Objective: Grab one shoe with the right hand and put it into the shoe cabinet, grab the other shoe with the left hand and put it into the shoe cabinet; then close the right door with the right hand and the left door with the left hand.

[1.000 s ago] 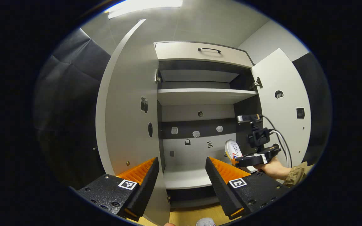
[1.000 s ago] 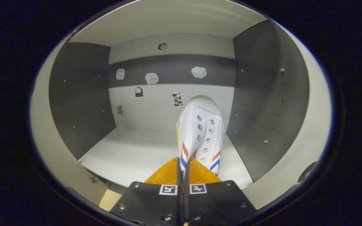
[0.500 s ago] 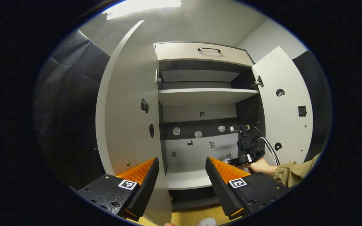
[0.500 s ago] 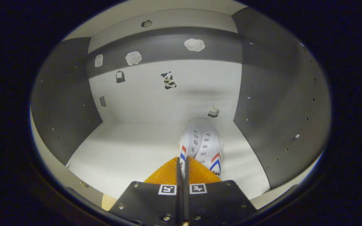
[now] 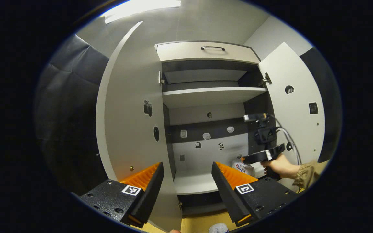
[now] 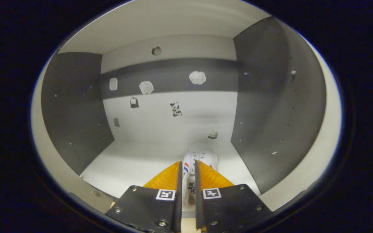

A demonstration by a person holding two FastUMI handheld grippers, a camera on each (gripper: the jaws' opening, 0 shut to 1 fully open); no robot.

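Shoe [image 6: 199, 160] one sits toe-inward on the cabinet's lower shelf [image 6: 134, 163], near the right side wall, leaving room beside it for its mate. Right hand-held gripper [image 6: 186, 168] has its fingers parted narrowly about the heel, apparently letting go. Left hand-held gripper [image 5: 186, 174] waits wide and empty above the other shoe [image 5: 218, 229] on the floor.

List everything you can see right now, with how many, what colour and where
shoe: one, white with red and blue stripes, on the lower shelf at the right, between the right gripper's parted fingers
second shoe: one, white, on the floor below the cabinet
cabinet: one, pale shelves, dark side walls, both doors open
drawer: one, pale, dark handle, top of the cabinet
stickers: several, mostly white, on the back wall
left gripper: one, open, before the cabinet
right gripper: one, slightly open, at the lower shelf
hand: one, holding the right gripper
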